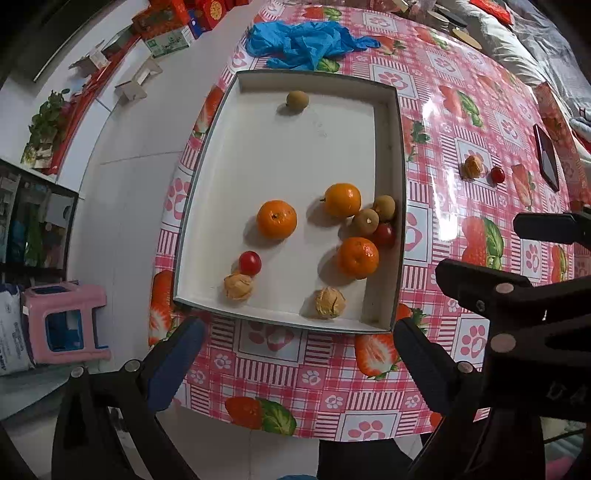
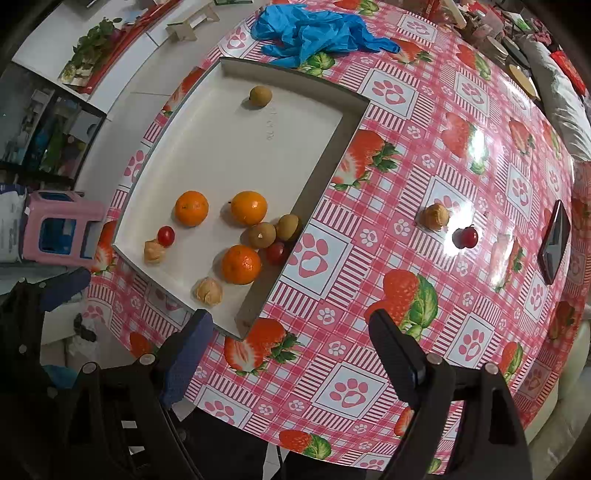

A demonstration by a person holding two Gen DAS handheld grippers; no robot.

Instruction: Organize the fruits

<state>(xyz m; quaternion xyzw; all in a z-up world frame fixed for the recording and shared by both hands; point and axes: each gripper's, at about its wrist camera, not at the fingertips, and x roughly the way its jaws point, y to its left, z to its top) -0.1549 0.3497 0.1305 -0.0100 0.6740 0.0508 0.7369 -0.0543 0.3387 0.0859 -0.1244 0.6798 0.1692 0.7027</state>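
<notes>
A white tray (image 1: 395,155) (image 2: 332,155) lies on the strawberry-print tablecloth. It holds three oranges (image 1: 276,218) (image 2: 191,208), brown longans (image 1: 365,222) (image 2: 261,235), two cherry tomatoes (image 1: 250,263) (image 2: 166,236) and two papery husk fruits (image 1: 330,302) (image 2: 209,291). Outside the tray, on the cloth to the right, lie one husk fruit (image 1: 473,167) (image 2: 436,216) and one cherry tomato (image 1: 497,174) (image 2: 466,237). My left gripper (image 1: 299,365) hangs open above the table's near edge, below the tray. My right gripper (image 2: 291,354) (image 1: 517,254) is open too, with nothing between its fingers.
A crumpled blue plastic bag (image 1: 306,42) (image 2: 317,31) lies beyond the tray. A dark phone (image 1: 546,157) (image 2: 554,242) rests at the table's right side. A pink stool (image 1: 66,321) (image 2: 59,229) stands on the floor to the left.
</notes>
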